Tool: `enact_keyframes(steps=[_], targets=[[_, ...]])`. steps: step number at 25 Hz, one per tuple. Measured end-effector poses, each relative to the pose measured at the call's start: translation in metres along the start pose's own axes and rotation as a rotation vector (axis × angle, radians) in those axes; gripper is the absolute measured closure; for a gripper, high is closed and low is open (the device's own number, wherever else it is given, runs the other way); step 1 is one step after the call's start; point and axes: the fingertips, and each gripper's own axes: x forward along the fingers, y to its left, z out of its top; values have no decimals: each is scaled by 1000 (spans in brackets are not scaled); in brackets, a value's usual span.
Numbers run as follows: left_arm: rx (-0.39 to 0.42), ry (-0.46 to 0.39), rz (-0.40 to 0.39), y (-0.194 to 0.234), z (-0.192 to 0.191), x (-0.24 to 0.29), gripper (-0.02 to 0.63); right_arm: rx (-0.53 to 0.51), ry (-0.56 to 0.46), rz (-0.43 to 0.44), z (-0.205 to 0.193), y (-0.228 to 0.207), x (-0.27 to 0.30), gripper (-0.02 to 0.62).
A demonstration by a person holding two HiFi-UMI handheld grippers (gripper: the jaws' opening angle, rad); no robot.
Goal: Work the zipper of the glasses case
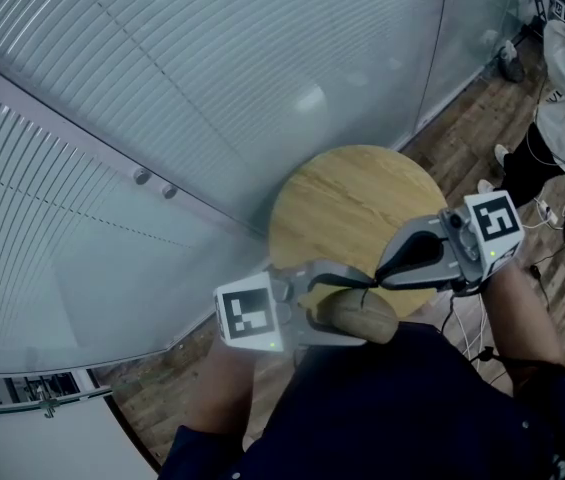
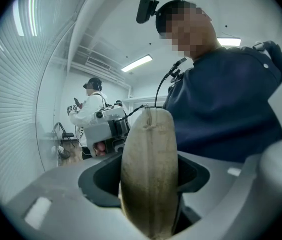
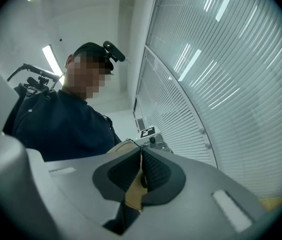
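Left hand-held gripper (image 1: 324, 306) is clamped across the tan glasses case (image 1: 367, 318), holding it in the air over the near edge of the round wooden table (image 1: 352, 193) (close against the person's dark shirt). Right hand-held gripper (image 1: 380, 278) is pressed together, pinching the thin dark zipper pull (image 1: 347, 283).

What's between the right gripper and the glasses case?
A thin black cord runs from the glasses case to the right gripper, seen in the head view.
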Motion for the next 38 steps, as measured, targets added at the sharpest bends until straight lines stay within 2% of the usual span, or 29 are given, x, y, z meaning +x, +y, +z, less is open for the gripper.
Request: enact_keyframes(steps=[4, 7, 10, 12, 16, 19, 22, 27, 31, 38], targets=[[-45, 5, 72, 14, -11, -5, 308, -38, -85, -72, 12, -4, -13, 580], [-99, 45, 170, 36, -32, -11, 307, -81, -156, -165, 24, -12, -25, 580], [-183, 65, 259, 54, -49, -18, 307, -101, -155, -242, 27, -21, -27, 584], [-233, 48, 293, 60, -53, -19, 307, -98, -153, -261, 24, -24, -27, 584], [-268, 17, 338, 65, -53, -21, 308, -105, -171, -298, 21, -24, -30, 586], [-267, -54, 355, 68, -41, -24, 308, -91, -240, -297, 24, -23, -30, 586], [-266, -139, 335, 66, -25, -25, 311, -71, -328, -268, 31, -21, -31, 586], [-282, -251, 301, 63, -11, -23, 314, -85, -361, -235, 37, -11, -29, 586], [-343, -390, 283, 65, 3, -33, 316, -71, -468, -201, 48, -2, -45, 586], [-399, -549, 277, 75, 23, -55, 315, -72, -509, -207, 55, -3, -54, 588]])
